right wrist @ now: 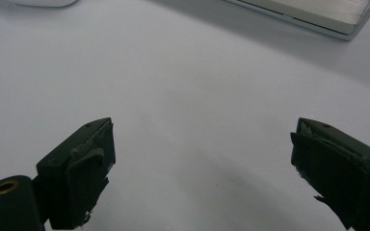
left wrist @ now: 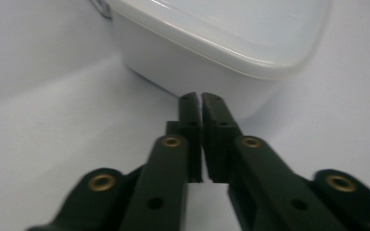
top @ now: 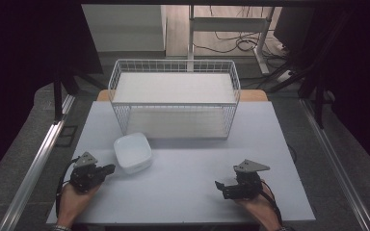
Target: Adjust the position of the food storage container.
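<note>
The white tub (top: 133,153) sits near the desk's (top: 192,192) front-left corner, the left tongs (top: 110,169) pressed together just beside its wall, likely ready to nudge it, while the right tongs (top: 220,187) rest spread, well apart.

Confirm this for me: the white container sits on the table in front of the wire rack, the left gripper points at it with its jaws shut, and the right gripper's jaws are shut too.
One detail is wrong. The right gripper is open: the right gripper view shows its jaws wide apart over bare table. The rest stands: the white container sits before the wire rack, and the left gripper points at it, shut.
</note>
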Demonstrator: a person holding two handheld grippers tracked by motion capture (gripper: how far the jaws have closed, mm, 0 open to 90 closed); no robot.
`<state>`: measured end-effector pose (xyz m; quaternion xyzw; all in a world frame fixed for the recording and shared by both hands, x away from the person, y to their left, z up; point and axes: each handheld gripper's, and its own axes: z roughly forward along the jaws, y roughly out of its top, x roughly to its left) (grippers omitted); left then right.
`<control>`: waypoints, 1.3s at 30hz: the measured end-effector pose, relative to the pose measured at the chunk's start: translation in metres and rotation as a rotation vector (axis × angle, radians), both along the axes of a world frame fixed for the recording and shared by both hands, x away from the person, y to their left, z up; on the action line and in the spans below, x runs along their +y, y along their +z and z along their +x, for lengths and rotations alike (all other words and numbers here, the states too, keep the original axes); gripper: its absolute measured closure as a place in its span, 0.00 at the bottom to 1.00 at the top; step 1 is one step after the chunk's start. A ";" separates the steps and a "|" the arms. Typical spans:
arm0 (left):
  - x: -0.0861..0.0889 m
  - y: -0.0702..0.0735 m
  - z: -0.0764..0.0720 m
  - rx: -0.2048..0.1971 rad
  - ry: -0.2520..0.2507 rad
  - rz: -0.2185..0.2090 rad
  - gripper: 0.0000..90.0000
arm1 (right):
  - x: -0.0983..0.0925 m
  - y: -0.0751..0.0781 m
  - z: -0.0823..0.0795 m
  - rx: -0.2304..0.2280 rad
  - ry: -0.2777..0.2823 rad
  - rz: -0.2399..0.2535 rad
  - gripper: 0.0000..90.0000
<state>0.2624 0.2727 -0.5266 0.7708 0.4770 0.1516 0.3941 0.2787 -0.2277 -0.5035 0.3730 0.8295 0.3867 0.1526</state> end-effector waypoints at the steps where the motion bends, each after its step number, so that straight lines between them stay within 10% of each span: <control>1: 0.001 -0.001 0.004 0.001 0.006 -0.001 1.00 | 0.001 -0.001 0.000 0.003 0.002 0.000 0.09; 19: 0.021 -0.012 0.085 -0.027 0.079 -0.061 1.00 | 0.004 -0.007 0.004 0.042 0.003 -0.049 0.12; 39: -0.010 -0.004 0.069 -0.003 -0.127 -0.073 1.00 | 0.002 -0.006 0.005 0.036 -0.008 -0.051 0.13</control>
